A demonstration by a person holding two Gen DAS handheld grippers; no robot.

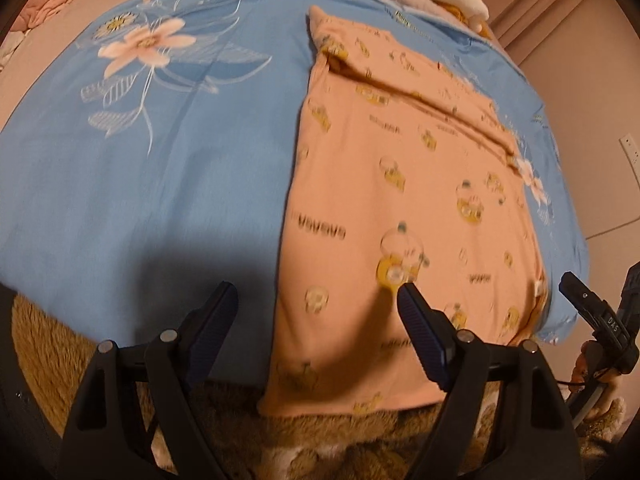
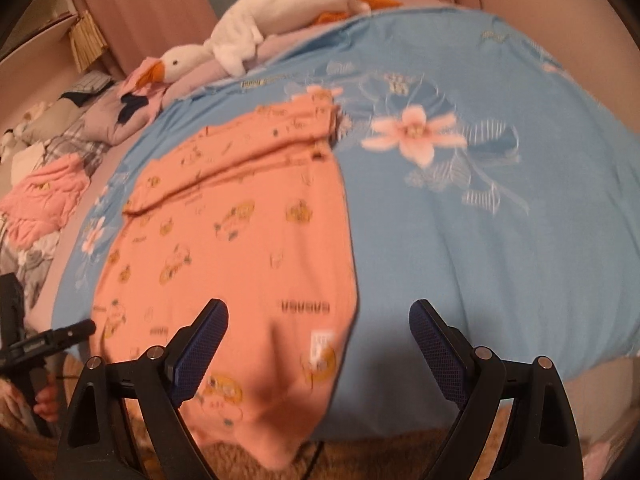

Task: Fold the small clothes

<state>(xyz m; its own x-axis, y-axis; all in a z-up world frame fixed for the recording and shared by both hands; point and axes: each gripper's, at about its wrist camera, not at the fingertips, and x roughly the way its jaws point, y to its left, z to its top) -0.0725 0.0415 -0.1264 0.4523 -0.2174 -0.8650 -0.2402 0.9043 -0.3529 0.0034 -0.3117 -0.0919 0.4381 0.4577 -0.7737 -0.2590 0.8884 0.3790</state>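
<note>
- Left gripper is hanging with jaws wide apart, gripping nothing, one finger over the blue sheet, the other over the shirt; contact unclear.
- Right gripper is also gaping wide, empty, straddling the shirt's near right edge.
- Peach shirt is lying flat on the sheet, top part folded over, hem drooping off the bed edge.

I am in a bedroom at home. A bed with a blue floral cover fills my view, a plush goose lies near its head, pink curtains hang behind, and crumpled clothes sit alongside.
</note>
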